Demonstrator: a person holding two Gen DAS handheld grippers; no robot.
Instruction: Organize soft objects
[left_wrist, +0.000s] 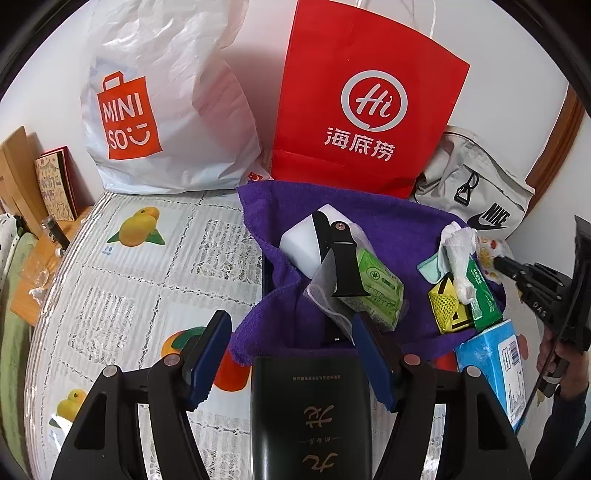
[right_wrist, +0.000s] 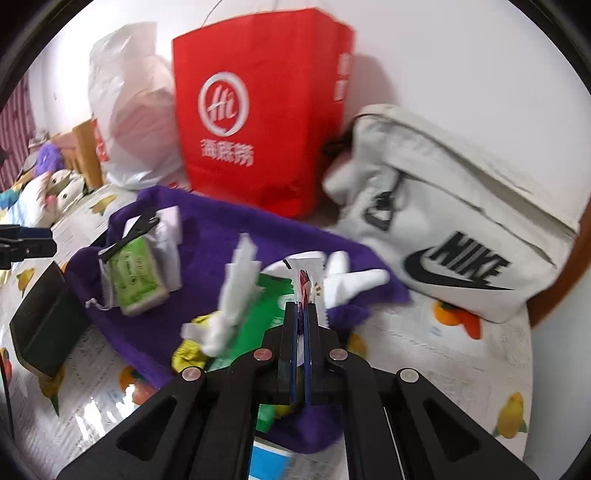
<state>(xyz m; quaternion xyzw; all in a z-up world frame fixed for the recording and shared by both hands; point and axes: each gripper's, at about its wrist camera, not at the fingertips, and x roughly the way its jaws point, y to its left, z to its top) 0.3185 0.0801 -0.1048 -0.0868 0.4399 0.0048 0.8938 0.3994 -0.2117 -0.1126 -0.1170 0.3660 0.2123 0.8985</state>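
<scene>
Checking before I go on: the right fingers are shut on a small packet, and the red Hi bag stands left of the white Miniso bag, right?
Not quite. The red Hi bag stands right of the white Miniso bag, as the left wrist view shows. The right gripper is indeed shut on the small packet.

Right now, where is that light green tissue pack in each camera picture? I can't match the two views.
Left wrist view: the light green tissue pack lies just right of centre on the purple towel, partly under a black strap.
Right wrist view: the pack sits left of centre, on the towel's left part.
Shared landmark: the red paper bag stands behind the towel in both.
</scene>
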